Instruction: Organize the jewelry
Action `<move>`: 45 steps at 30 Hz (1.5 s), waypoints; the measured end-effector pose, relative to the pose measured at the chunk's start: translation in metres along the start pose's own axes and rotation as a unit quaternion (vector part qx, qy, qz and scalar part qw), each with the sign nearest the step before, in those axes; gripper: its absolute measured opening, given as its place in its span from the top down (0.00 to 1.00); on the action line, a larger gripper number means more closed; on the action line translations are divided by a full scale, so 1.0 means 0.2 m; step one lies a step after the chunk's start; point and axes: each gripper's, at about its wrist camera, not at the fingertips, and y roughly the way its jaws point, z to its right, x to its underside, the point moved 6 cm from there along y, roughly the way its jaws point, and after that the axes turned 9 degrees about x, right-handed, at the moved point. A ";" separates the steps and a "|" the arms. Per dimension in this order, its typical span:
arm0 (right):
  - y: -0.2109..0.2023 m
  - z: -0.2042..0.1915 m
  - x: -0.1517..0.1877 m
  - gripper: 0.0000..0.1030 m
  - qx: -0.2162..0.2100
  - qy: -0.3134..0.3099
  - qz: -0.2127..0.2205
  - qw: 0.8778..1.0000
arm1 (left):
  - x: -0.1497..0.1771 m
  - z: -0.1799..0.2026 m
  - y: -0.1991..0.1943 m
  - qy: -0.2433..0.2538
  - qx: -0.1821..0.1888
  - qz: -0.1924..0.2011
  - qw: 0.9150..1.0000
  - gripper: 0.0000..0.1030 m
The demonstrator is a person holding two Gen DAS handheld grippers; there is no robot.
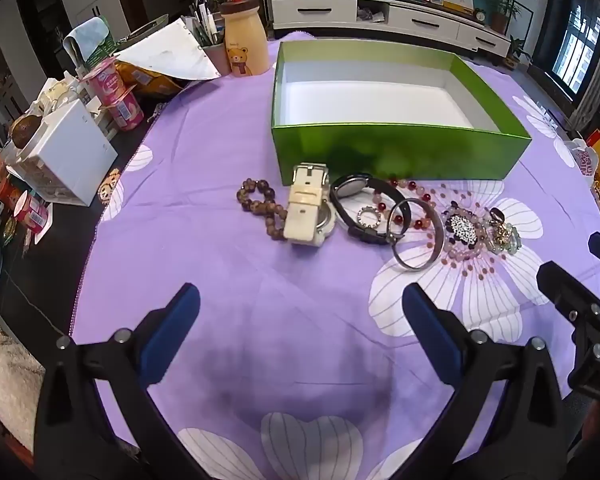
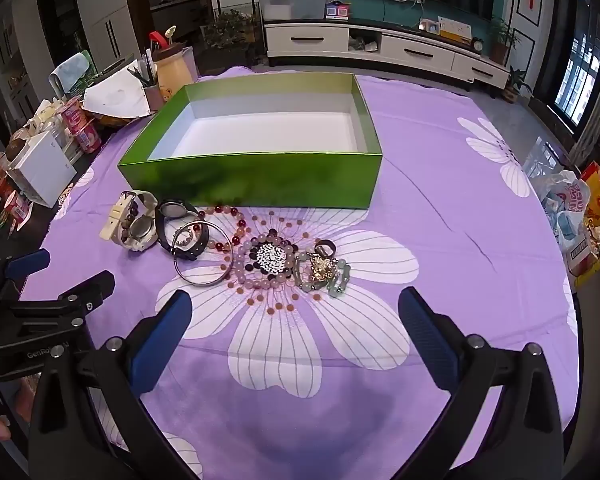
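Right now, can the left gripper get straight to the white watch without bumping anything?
Probably yes. The left gripper is open and empty, with only bare purple cloth between it and the white watch. Mind the brown bead bracelet touching the watch's left side and the black watch close on its right.

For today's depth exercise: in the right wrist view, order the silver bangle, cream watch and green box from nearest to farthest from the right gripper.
1. silver bangle, left of centre, nearest the right gripper.
2. cream watch, further left.
3. green box, behind the jewelry.

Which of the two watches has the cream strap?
The cream-strapped watch, left of the black watch, beside the brown bead bracelet.
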 end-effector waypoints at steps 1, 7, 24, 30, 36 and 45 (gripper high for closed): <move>0.00 0.00 0.00 0.01 -0.001 0.001 0.002 1.000 | 0.00 0.00 0.00 -0.002 0.002 0.000 1.000 0.02; 0.00 0.00 0.00 0.01 -0.002 0.000 0.005 1.000 | 0.00 -0.02 0.00 -0.002 0.003 0.000 1.000 0.02; -0.01 0.01 0.00 0.01 0.001 0.000 0.003 1.000 | 0.00 0.02 -0.01 0.007 -0.001 0.000 1.000 0.02; 0.00 0.02 0.00 0.01 0.000 0.001 0.003 1.000 | 0.00 0.03 -0.02 0.004 0.000 0.001 1.000 0.02; -0.01 0.02 -0.01 0.01 0.000 0.001 0.003 1.000 | 0.00 0.03 -0.01 0.005 0.001 0.002 1.000 0.02; -0.02 0.02 -0.01 0.01 0.000 0.002 0.003 1.000 | -0.01 0.01 -0.01 0.003 0.000 0.000 1.000 0.02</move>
